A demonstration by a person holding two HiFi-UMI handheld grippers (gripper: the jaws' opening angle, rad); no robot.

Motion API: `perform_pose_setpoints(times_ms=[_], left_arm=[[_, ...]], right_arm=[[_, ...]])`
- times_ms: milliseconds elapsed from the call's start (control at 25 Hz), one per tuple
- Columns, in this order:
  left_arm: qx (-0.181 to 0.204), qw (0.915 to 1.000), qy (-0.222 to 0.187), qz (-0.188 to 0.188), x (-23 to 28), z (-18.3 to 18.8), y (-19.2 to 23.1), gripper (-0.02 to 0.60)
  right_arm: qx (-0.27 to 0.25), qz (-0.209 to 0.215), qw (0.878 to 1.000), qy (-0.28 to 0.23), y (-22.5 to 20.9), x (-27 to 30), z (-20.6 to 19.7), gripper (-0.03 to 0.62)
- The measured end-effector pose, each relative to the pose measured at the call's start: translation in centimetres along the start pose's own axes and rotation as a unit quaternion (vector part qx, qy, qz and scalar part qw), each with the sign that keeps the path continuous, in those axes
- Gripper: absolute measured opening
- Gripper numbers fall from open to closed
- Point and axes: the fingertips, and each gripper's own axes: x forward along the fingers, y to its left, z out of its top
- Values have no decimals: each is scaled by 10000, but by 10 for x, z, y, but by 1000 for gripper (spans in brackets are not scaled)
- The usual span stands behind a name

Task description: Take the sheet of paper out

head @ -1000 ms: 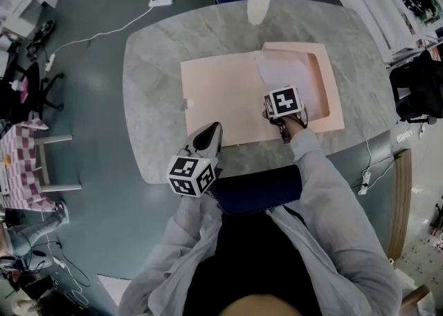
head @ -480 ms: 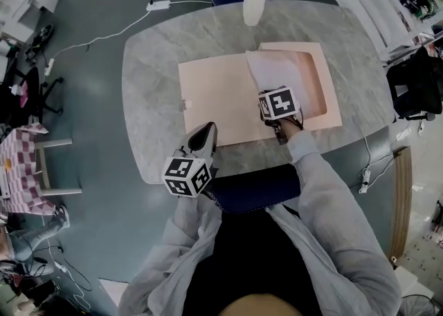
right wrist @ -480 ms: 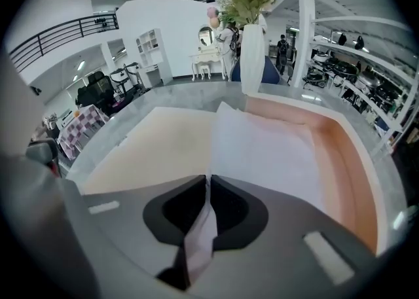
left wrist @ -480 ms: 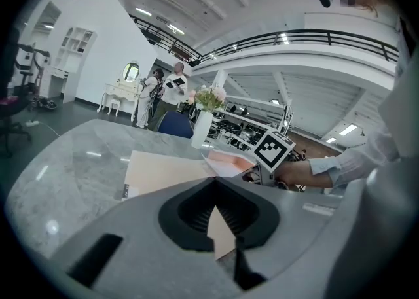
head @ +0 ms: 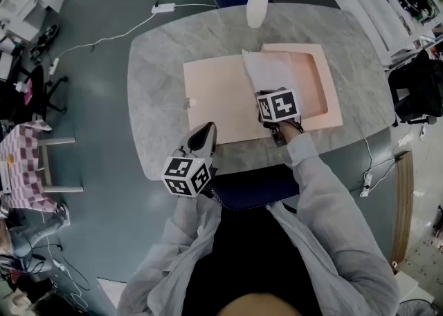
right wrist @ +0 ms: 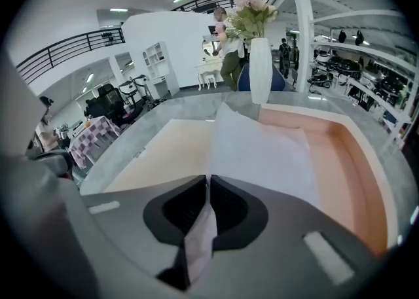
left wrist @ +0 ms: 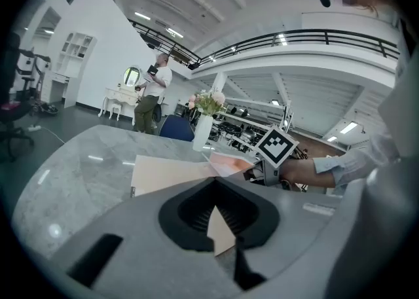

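A pink folder lies open on the marble table, with its flat cover to the left and its shallow tray to the right. A white sheet of paper slants up out of the tray, its left part over the cover. My right gripper is shut on the sheet's near edge, and the paper runs down between the closed jaws of that gripper. At the cover's near left corner, my left gripper appears shut on the cover's corner.
A white vase of pink flowers stands at the table's far edge, just beyond the folder. A blue chair seat is against the near edge. A cable and a power strip lie on the floor to the far left.
The right gripper has risen and drifted left with the sheet, which has lifted further out of the tray and over the cover. The left gripper has stayed put.
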Motion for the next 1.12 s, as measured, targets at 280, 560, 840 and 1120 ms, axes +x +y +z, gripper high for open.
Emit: perform_pose_setpoints(times_ms=[280, 560, 840, 1120], left_arm=[[90, 9999, 7, 64, -8, 3, 3, -2], [180, 9998, -13, -9, -10, 8, -6, -3], [250, 9996, -67, -65, -12, 11, -15, -3], [337, 9994, -97, -82, -21, 15, -21, -3]], right_arm=[[183, 425, 9987, -227, 22, -13, 8, 34], [284, 777, 9950, -556, 41, -33, 21, 34], [251, 981, 9913, -839, 54, -54, 30, 32], [123, 1181, 9864, -1140, 71, -76, 37, 31]])
